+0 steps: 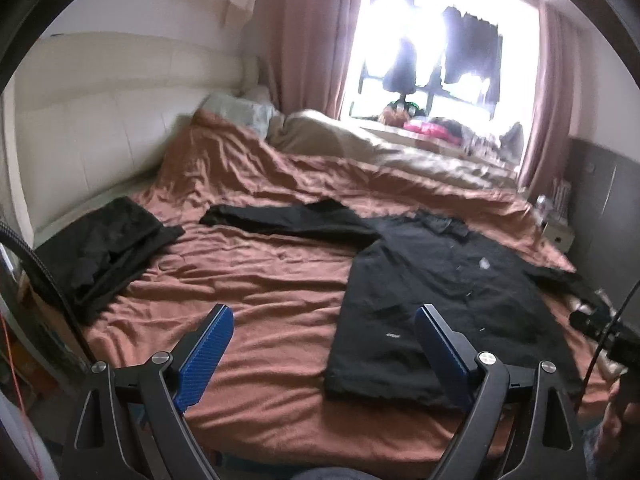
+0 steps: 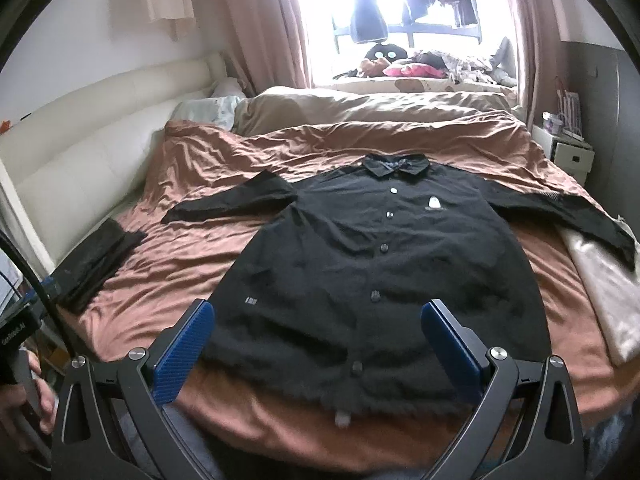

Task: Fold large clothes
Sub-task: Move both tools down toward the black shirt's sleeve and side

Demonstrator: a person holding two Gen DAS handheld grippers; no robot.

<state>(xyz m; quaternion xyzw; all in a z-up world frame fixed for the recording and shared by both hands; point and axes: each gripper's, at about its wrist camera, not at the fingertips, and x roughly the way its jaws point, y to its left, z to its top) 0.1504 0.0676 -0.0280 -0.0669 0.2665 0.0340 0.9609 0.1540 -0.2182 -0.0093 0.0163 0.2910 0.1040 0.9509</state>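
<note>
Grippers: your left gripper [image 1: 324,356] and right gripper [image 2: 318,348] both hang wide open above the near bed [image 2: 192,248] edge, holding nothing.
Shirt: the black shirt [image 2: 372,264] lies flat, hem nearest you, collar far, sleeves spread left and right.
Nearer: your right gripper sits over the hem; your left is off its left edge.
Far left: a folded dark garment [image 1: 100,248] lies apart.

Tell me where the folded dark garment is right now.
The folded dark garment lies at the bed's left edge, beside the white headboard, left of the spread black shirt.

bright window [image 2: 404,8] (pink curtains [image 2: 260,20]), rumpled bed [image 2: 192,168]
</note>
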